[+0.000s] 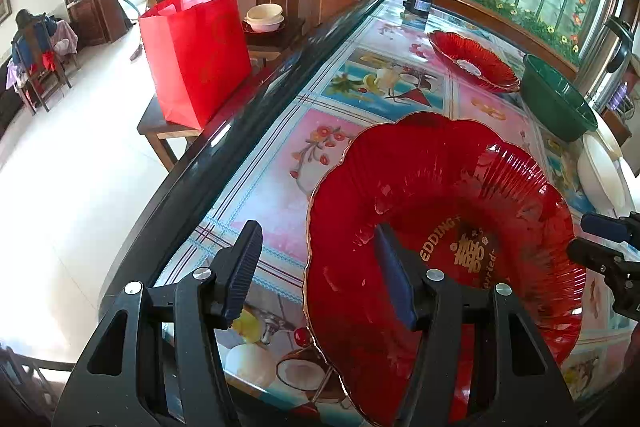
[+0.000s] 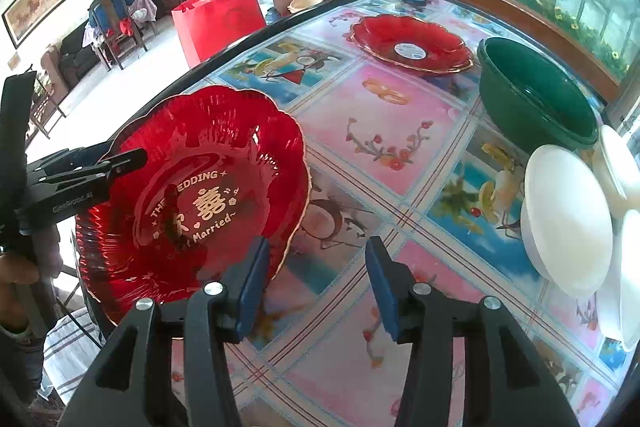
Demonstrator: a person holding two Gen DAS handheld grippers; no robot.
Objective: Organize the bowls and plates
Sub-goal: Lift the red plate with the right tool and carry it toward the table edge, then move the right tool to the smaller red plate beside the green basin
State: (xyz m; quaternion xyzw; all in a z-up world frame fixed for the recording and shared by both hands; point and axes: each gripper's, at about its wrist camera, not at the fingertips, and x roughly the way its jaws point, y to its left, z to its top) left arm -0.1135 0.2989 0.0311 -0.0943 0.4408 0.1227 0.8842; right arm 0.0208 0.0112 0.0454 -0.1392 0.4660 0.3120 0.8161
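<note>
the sorting looks barely begun, as far as one can judge. the near red plate (image 1: 440, 227) lies at the table (image 2: 400, 131) edge, while a second red plate (image 2: 412, 45) sits well ahead of both grippers, apart from it. the green bowl (image 2: 536, 95) stands beside that far plate, and the white bowls (image 2: 568, 219) lean in a loose cluster off to the right of the right gripper. nothing red is stacked yet.

the left gripper (image 1: 320, 267) has its jaws spread about half way, straddling the near plate's rim: one finger over the dish, the other outside over the table, neither seeming to press on it.

the right gripper (image 2: 316, 283) is partly spread too. its left finger is just beside the plate's rim, and only bare table shows between its jaws. it holds nothing.
</note>
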